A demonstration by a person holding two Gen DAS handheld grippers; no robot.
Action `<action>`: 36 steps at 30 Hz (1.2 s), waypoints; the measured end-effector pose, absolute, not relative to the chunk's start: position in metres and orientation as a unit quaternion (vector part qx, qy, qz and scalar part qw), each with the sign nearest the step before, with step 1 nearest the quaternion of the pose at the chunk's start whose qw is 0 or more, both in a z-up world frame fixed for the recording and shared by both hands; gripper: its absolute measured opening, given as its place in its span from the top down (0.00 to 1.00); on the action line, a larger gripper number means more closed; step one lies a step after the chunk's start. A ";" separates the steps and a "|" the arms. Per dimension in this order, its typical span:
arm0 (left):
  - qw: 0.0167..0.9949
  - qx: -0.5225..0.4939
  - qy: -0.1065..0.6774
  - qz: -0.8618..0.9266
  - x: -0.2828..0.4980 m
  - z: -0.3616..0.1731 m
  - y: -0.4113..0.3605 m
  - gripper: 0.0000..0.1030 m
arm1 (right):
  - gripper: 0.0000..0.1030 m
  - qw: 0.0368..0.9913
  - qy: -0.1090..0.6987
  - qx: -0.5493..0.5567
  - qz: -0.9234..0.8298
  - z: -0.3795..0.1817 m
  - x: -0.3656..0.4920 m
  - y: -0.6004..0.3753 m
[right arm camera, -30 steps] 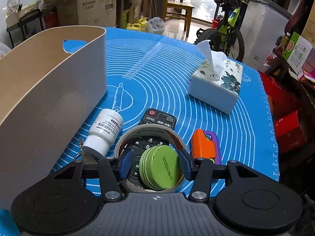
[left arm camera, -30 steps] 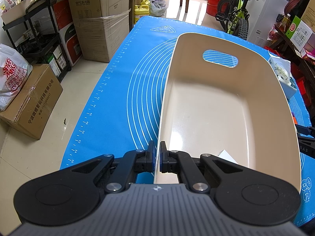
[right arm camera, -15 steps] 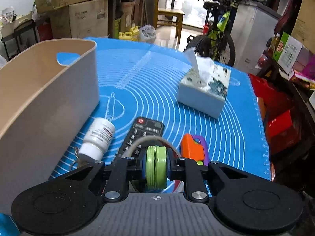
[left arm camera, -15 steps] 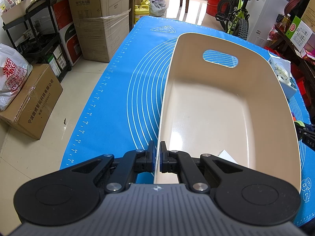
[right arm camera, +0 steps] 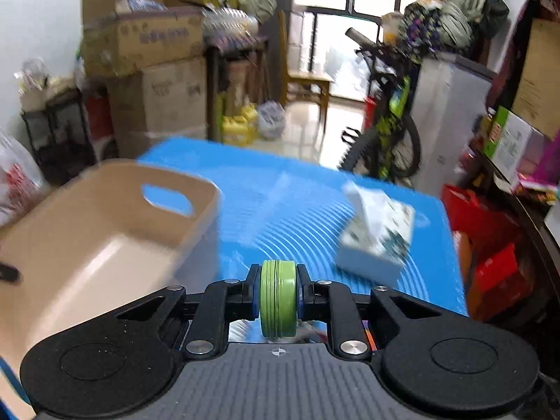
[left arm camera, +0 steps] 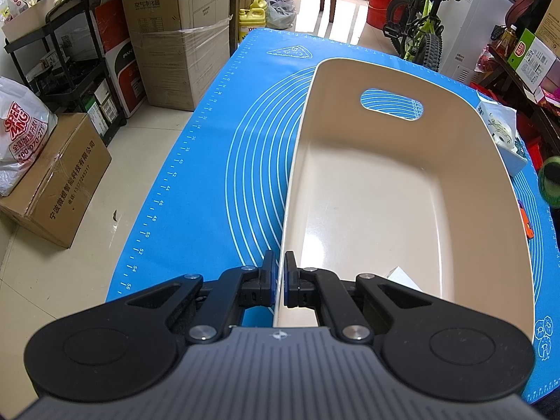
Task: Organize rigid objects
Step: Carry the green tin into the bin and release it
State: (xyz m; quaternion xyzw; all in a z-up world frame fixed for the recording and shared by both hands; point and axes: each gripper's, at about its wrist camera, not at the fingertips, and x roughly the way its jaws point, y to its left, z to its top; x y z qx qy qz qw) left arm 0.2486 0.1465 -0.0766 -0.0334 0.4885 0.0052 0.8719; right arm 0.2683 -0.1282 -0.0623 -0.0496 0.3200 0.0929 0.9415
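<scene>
A beige plastic bin (left arm camera: pixel 402 189) with a handle slot stands on the blue mat (left arm camera: pixel 224 161). My left gripper (left arm camera: pixel 280 276) is shut on the bin's near left rim. In the right wrist view my right gripper (right arm camera: pixel 278 297) is shut on a round green tin (right arm camera: pixel 278 297), held on edge above the mat, right of the bin (right arm camera: pixel 105 241). The picture there is blurred. The green tin (left arm camera: pixel 549 180) also shows at the right edge of the left wrist view, beyond the bin's right wall. A white scrap (left arm camera: pixel 400 276) lies in the bin's near corner.
A patterned tissue box (right arm camera: pixel 378 241) stands on the mat to the right of the bin. An orange object (left arm camera: pixel 526 225) peeks out past the bin's right wall. Cardboard boxes, a black shelf rack, a bicycle and a white appliance ring the table.
My right gripper closed on the green tin, which stood inside a tape roll over a remote, and lifted it up off the mat. The left gripper and the bin stayed put.
</scene>
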 end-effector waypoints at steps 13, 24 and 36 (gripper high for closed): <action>0.872 -0.034 0.489 0.004 0.249 -0.076 0.147 0.95 | 0.73 0.909 0.361 -0.044 0.206 -0.048 0.278 -0.016; 0.871 -0.034 0.491 0.001 0.250 -0.077 0.148 0.96 | 0.74 0.846 0.472 -0.093 0.228 -0.097 0.284 0.044; 0.871 -0.030 0.490 0.004 0.249 -0.078 0.147 0.96 | 0.72 0.806 0.539 -0.091 0.226 -0.131 0.291 0.050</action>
